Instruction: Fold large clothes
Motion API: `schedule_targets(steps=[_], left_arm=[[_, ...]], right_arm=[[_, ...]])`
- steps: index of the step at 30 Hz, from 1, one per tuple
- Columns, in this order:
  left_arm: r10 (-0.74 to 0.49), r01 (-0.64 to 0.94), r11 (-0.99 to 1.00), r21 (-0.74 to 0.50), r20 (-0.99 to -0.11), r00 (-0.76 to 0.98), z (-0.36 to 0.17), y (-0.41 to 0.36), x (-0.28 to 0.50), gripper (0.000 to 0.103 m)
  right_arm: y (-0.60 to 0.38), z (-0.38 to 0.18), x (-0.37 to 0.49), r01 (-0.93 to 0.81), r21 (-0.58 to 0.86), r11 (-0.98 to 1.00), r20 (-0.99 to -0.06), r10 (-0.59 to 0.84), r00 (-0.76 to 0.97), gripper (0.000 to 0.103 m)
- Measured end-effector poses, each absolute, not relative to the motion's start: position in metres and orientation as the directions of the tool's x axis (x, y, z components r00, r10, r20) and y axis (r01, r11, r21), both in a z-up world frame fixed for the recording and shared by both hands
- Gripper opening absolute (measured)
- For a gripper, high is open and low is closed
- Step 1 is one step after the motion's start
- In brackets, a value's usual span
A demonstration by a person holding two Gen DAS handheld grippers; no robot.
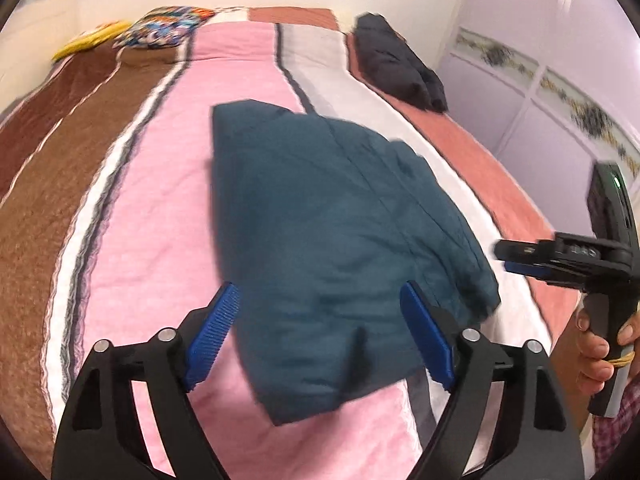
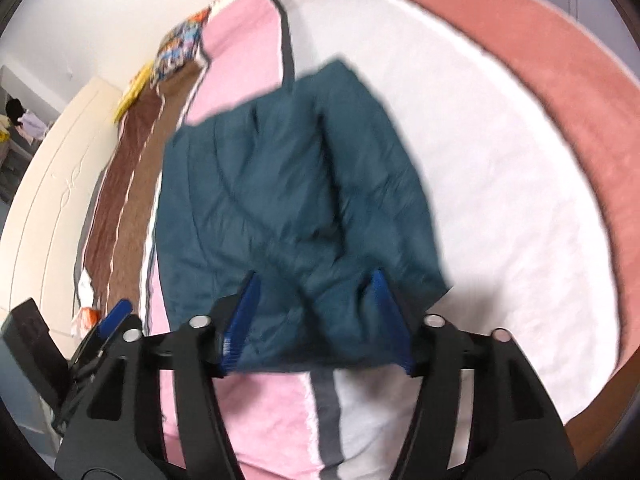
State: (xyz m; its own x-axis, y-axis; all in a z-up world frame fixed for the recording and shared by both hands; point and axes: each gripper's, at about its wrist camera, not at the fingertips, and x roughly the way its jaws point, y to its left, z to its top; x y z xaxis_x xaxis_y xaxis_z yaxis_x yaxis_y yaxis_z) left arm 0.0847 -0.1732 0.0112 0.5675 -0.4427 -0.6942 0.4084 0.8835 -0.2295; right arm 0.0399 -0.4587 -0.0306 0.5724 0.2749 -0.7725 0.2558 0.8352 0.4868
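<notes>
A teal quilted jacket (image 1: pixel 332 220) lies folded into a compact bundle on the striped blanket (image 1: pixel 160 180) of a bed. My left gripper (image 1: pixel 320 300) hovers over the jacket's near edge, its blue pads spread wide and nothing pinched between them. In the right wrist view the same jacket (image 2: pixel 280 200) fills the middle, and my right gripper (image 2: pixel 316 284) stands open above its near hem, pads clear of the cloth. The right gripper (image 1: pixel 504 256) also shows at the jacket's right side, held by a person's hand (image 1: pixel 600 344). The left gripper's blue tip (image 2: pixel 116 312) peeks in at lower left.
A dark garment pile (image 1: pixel 400 68) sits at the bed's far right edge. A patterned pillow (image 1: pixel 168 26) and a yellow item (image 1: pixel 92 40) lie at the head. A lavender tiled wall (image 1: pixel 540 100) runs along the right; a cream wardrobe (image 2: pixel 60 160) stands left of the bed.
</notes>
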Motion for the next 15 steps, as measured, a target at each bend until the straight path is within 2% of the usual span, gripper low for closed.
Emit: schedule_targets(steps=[3,10,15], left_arm=[[-0.456,0.371,0.884,-0.285,-0.701,0.548,0.006,-0.162,0.104,0.085],[-0.501,0.292,0.864,-0.411,-0.761,0.411,-0.037,-0.146,0.142,0.085],[-0.567,0.293,0.823,-0.487,-0.746,0.35,-0.059,-0.143,0.148,0.087]], right_arm=[[-0.473,-0.028,0.049,0.246,0.481,0.841,-0.766,0.267,0.585,0.076],[-0.502,-0.085,0.078,0.344,0.575,0.743,-0.79,0.396,0.468,0.076],[-0.515,-0.096,0.073,0.327,0.618,0.714,-0.763,0.445,0.47,0.081]])
